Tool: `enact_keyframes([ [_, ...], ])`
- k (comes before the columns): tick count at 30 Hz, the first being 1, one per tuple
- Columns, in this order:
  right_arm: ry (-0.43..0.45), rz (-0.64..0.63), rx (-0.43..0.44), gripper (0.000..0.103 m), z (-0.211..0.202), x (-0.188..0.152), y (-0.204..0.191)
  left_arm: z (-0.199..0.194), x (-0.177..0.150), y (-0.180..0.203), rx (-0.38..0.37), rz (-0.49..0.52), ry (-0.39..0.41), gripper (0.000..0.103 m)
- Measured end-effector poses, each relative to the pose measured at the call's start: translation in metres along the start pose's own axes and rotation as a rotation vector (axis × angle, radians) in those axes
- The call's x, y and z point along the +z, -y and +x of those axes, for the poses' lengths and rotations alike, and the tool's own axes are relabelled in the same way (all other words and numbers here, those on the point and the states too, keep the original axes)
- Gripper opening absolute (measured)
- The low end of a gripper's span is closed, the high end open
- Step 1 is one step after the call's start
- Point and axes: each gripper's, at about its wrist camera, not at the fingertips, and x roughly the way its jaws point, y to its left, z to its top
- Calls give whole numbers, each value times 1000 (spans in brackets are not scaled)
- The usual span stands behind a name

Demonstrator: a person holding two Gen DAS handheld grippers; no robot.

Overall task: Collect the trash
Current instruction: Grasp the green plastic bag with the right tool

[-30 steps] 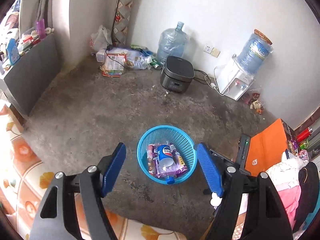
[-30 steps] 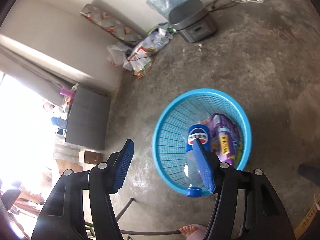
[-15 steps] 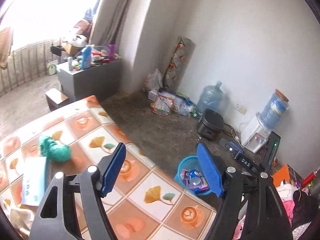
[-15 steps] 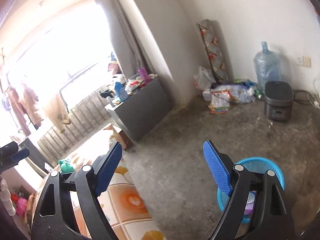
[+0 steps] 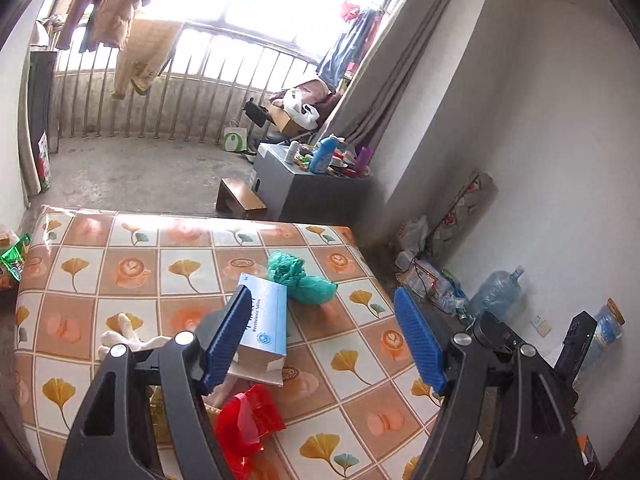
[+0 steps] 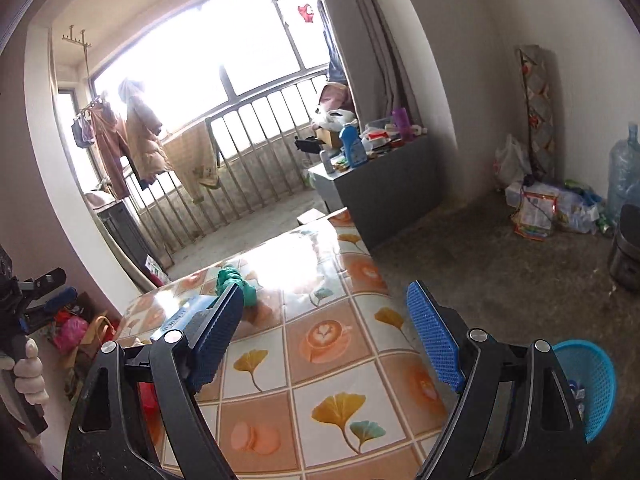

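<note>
My left gripper (image 5: 320,340) is open and empty above the tiled-pattern table (image 5: 120,264). On the table lie a green plastic bag (image 5: 300,276), an open blue-and-white carton (image 5: 264,324), a red plastic bag (image 5: 248,428) and crumpled white paper (image 5: 124,332). My right gripper (image 6: 326,336) is open and empty over the table's near corner. In the right wrist view the green bag (image 6: 230,282) and the carton (image 6: 180,314) lie beyond the left finger. The blue trash basket (image 6: 592,384) stands on the floor at lower right, holding some trash.
A grey cabinet (image 6: 384,184) with bottles stands beyond the table. Bags and packets (image 6: 548,208) and a water jug (image 6: 624,176) lie along the far wall, with a dark cooker (image 6: 628,252) on the floor. The other gripper and gloved hand (image 6: 28,364) show at left.
Both grippers have swung up and away from the blue basket to face the table. The bottle stays in the basket. Both stay open and empty.
</note>
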Motion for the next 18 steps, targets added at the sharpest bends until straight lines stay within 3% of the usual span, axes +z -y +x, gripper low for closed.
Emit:
enact_keyframes([
  [6,-76,3,66,80,16,-9,-22,-16,-13,-34,99,-19,7,71],
  [18,-287,-32,168,80,98,7,-61,30,-41,-105,186,-119,-107,71],
])
